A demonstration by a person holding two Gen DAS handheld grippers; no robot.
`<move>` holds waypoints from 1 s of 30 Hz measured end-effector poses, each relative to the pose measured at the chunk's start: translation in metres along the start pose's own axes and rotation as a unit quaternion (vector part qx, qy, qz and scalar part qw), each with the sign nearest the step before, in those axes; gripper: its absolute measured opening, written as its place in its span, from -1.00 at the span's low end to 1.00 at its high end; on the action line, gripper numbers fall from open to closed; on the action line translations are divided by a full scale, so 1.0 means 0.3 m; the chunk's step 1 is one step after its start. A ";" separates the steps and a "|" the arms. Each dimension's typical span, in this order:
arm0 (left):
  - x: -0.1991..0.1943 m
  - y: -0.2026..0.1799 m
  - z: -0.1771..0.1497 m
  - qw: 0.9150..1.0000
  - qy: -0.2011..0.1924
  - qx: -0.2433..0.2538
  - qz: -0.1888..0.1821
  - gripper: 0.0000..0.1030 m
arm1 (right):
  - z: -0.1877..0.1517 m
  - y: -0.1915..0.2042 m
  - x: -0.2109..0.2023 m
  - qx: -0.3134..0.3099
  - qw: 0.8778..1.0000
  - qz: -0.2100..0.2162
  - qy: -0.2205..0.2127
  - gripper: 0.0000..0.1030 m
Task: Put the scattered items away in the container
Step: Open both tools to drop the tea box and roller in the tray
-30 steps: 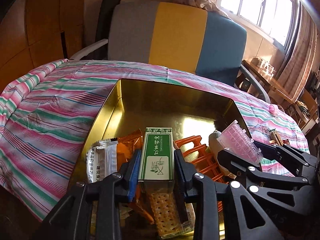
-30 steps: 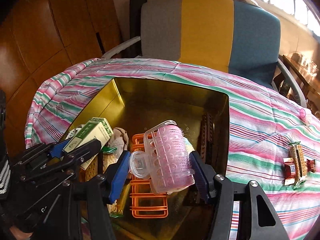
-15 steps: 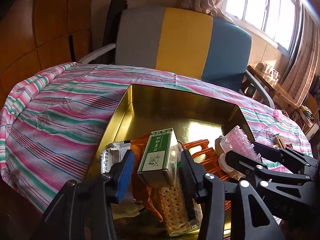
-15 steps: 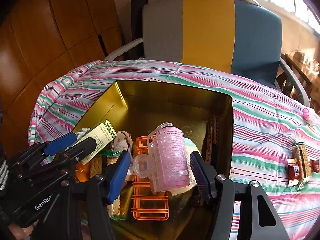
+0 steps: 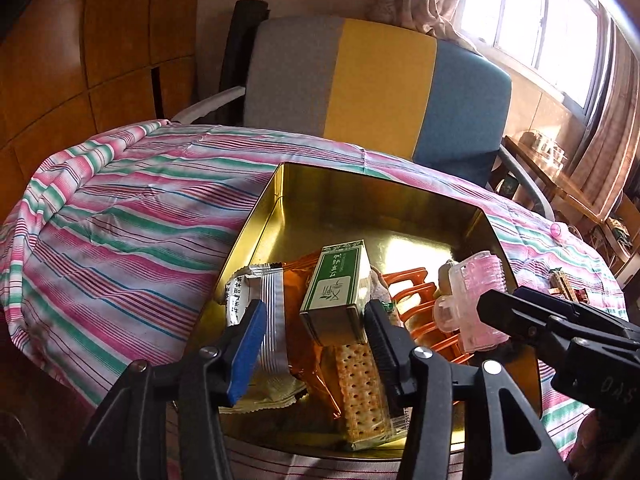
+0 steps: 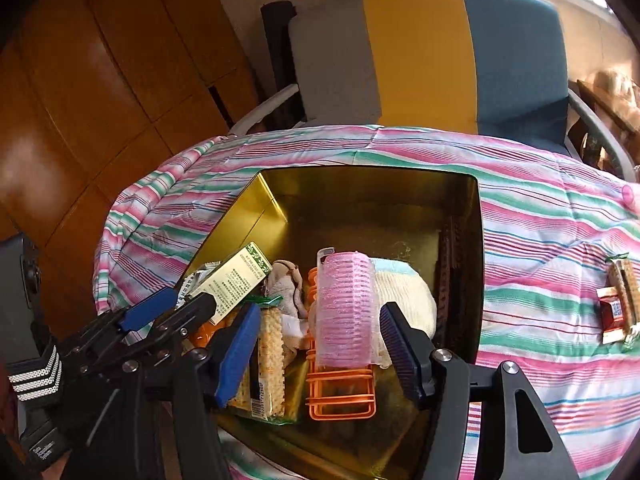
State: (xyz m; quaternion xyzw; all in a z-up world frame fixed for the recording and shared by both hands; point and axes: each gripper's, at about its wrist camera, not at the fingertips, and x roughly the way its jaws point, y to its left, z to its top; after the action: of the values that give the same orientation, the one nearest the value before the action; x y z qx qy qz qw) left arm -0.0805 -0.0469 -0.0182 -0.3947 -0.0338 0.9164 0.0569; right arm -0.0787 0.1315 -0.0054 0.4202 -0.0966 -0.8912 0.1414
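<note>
A gold tin (image 5: 276, 204) (image 6: 476, 216) sits on the striped cloth and holds several items. A green-and-white box (image 5: 338, 280) (image 6: 236, 280) lies in it on an orange wrapper and a cracker pack (image 5: 360, 384). My left gripper (image 5: 314, 344) is open around the box's near end; its right finger is close to the box, and whether it touches I cannot tell. A pink hair roller (image 6: 346, 304) (image 5: 476, 300) rests on an orange rack (image 6: 340, 400). My right gripper (image 6: 320, 348) is open, its fingers apart from the roller on either side.
A snack packet (image 6: 618, 300) lies on the cloth to the right of the tin. A white sachet (image 5: 260, 300) and a white cloth (image 6: 404, 296) lie in the tin. A grey, yellow and blue chair (image 5: 376, 84) stands behind the table.
Both grippers opened and pulled back. The green box dropped from the left gripper into the tin; the pink roller left the right gripper and settled on the orange rack.
</note>
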 end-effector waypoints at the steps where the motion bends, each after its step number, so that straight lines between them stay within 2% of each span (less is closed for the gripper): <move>1: -0.006 0.000 -0.001 1.000 -0.002 -0.001 0.000 0.00 | -0.005 -0.005 -0.005 0.003 1.000 -0.002 -0.001 0.23; 14: -0.069 -0.090 -0.029 0.999 -0.013 0.026 -0.015 0.01 | -0.058 -0.048 -0.040 0.012 1.000 -0.021 -0.005 0.23; 18: -0.091 -0.129 -0.044 0.999 -0.015 0.038 -0.014 0.07 | -0.071 -0.054 -0.055 0.007 1.000 -0.025 -0.008 0.23; 30: -0.144 -0.242 -0.081 0.998 -0.016 0.062 -0.018 0.11 | -0.124 -0.124 -0.156 0.010 0.998 -0.057 -0.030 0.26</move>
State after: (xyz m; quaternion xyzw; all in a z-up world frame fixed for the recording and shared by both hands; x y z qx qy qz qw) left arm -0.0276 0.0196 0.0041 -0.3749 0.0152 0.9218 0.0969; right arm -0.0279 0.1801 -0.0059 0.3991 -0.0854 -0.9092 0.0828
